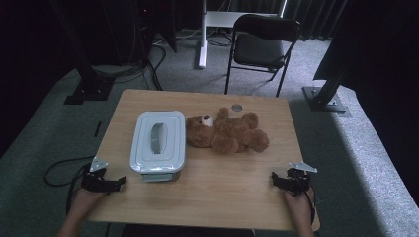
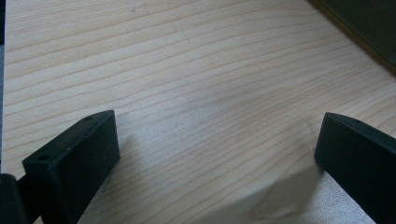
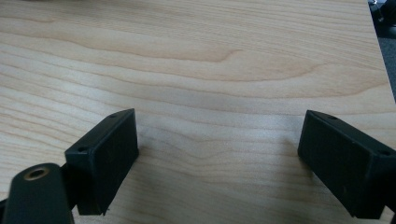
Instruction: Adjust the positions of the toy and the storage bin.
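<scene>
The left gripper (image 1: 120, 182) at lower left and the right gripper (image 1: 273, 178) at lower right both rest with jaws spread wide, nothing between them, on the pale wooden table (image 1: 222, 187). At mid-frame a lidded white container (image 1: 158, 141) lies just beside a brown teddy bear (image 1: 227, 132). Beyond, grey carpet (image 1: 375, 163) and a black folding chair (image 1: 262, 47).

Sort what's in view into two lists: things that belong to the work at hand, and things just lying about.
Belongs to the work:
- lidded container, lid on
- teddy bear, lying beside it
- left gripper, open, nothing between its jaws
- right gripper, open, nothing between its jaws

Just lying about:
- small round disc at the table's far edge
- folding chair behind
</scene>
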